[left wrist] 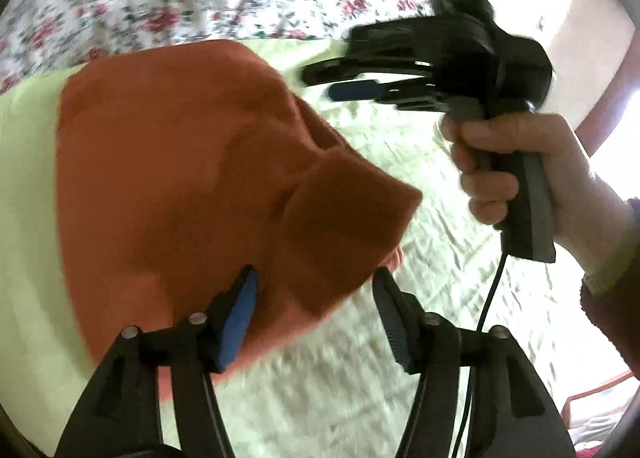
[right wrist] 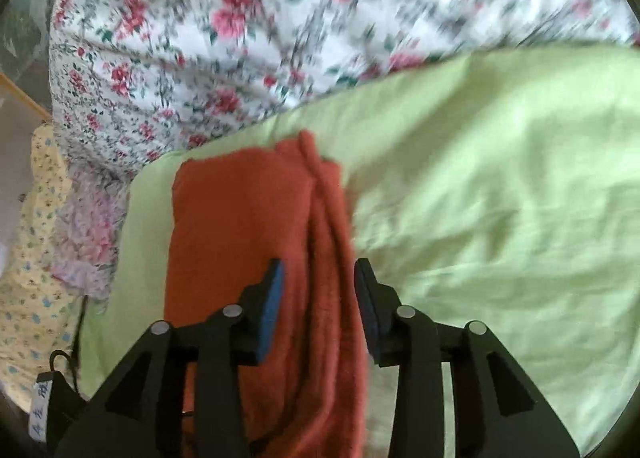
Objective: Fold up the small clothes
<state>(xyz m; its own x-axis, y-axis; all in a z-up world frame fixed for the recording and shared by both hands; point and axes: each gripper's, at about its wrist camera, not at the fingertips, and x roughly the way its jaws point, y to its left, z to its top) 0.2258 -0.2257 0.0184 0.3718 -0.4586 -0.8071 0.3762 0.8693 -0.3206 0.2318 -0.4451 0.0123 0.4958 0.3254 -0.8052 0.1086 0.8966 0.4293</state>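
Observation:
A rust-orange knit garment lies folded on the light green sheet. My left gripper hovers over its near corner, jaws wide apart, nothing pinched between the blue pads. In the left wrist view a hand holds my right gripper over the garment's far right edge; its fingers stand apart and hold no cloth. The right wrist view shows the garment below my right gripper, whose fingers straddle the rolled right edge without pressing it.
A floral quilt is bunched behind the green sheet. A yellow patterned cloth and a pinkish cloth lie at the left. A black cable hangs from the right gripper's handle.

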